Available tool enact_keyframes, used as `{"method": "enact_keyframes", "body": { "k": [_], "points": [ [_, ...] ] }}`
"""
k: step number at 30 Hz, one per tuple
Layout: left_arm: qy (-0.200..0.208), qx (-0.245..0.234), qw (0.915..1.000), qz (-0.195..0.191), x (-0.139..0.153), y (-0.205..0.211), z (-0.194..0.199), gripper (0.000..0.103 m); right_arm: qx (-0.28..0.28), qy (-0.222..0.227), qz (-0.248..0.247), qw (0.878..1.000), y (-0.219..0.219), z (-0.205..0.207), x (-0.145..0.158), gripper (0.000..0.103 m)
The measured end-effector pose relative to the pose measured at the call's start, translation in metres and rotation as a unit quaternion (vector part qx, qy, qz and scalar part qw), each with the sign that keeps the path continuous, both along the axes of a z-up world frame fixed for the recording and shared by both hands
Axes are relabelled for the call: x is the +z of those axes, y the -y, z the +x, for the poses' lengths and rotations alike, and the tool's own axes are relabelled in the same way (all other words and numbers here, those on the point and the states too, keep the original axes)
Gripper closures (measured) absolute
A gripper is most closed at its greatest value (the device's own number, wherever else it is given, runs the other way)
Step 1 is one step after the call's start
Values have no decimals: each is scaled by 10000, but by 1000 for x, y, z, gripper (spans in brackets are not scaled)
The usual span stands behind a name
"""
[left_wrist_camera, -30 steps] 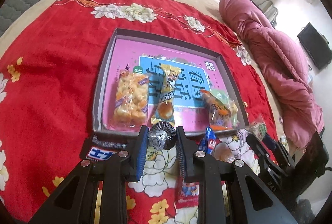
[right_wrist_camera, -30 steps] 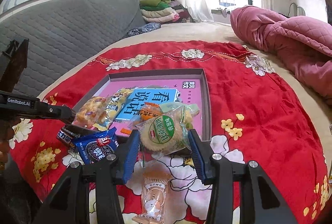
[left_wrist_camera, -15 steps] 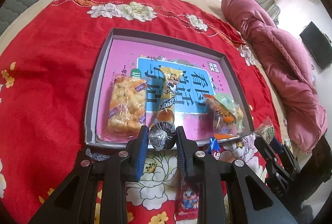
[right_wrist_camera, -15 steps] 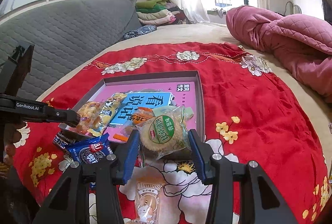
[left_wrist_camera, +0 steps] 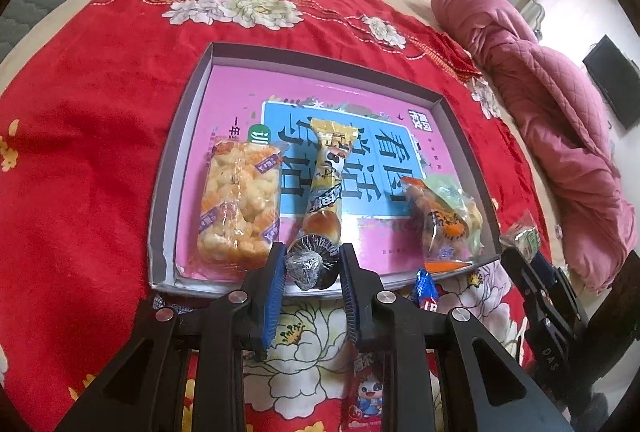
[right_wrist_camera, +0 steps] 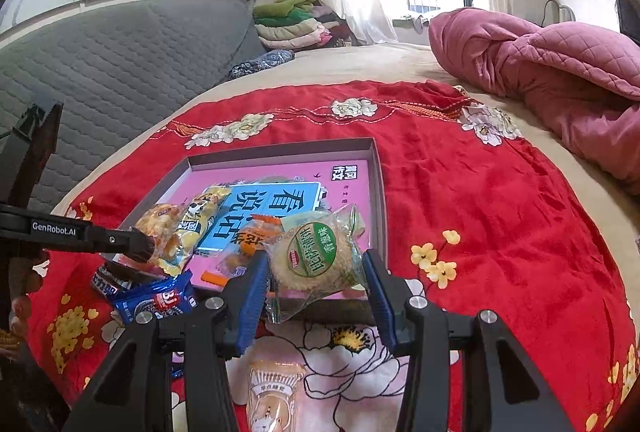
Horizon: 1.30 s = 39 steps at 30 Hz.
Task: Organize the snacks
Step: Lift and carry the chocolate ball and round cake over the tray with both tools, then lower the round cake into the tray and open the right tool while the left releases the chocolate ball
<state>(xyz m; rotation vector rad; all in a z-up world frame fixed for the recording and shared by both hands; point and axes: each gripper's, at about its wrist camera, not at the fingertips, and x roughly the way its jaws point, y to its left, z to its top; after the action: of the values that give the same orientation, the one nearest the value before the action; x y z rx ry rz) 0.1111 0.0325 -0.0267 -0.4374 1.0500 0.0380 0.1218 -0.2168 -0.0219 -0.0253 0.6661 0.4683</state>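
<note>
Left wrist view: your left gripper has its fingers clamped on a small dark foil-wrapped snack at the near rim of the box; carry it past the rim before you let go, beside the yellow bread packet. Right wrist view: your right gripper clamps the round green-labelled cake packet above the box's near right corner; set it on bare pink floor, clear of the orange packet.

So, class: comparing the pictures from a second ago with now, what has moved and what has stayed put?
The left gripper, shut on the dark round snack, has moved forward to the tray's near edge. The right gripper keeps its hold on the green-labelled biscuit, barely shifting. The snacks in the tray lie unchanged.
</note>
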Motion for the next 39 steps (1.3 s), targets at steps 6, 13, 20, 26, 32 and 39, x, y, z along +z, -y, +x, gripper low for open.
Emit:
{"method": "enact_keyframes", "body": {
  "k": [6, 13, 20, 26, 32, 39],
  "points": [
    [-49, -18, 10000, 22, -3, 1, 2, 76, 2, -21, -10, 10000, -4, 8, -4, 55],
    [-81, -11, 10000, 27, -4, 1, 5, 76, 12, -35, 33, 10000, -6, 12, -5, 55],
    [-101, -14, 9999, 28, -7, 0, 7, 76, -21, -44, 57, 10000, -6, 16, -6, 55],
    [-128, -10, 9999, 29, -9, 0, 10, 76, -25, -62, 58, 10000, -5, 17, -7, 55],
    [-150, 8, 9999, 21, -12, 1, 12, 76, -26, -123, 58, 9999, -5, 20, -10, 55],
    [-169, 19, 9999, 1, -14, 1, 13, 76, -14, -252, 33, 9997, -8, 23, -16, 55]
  ]
}}
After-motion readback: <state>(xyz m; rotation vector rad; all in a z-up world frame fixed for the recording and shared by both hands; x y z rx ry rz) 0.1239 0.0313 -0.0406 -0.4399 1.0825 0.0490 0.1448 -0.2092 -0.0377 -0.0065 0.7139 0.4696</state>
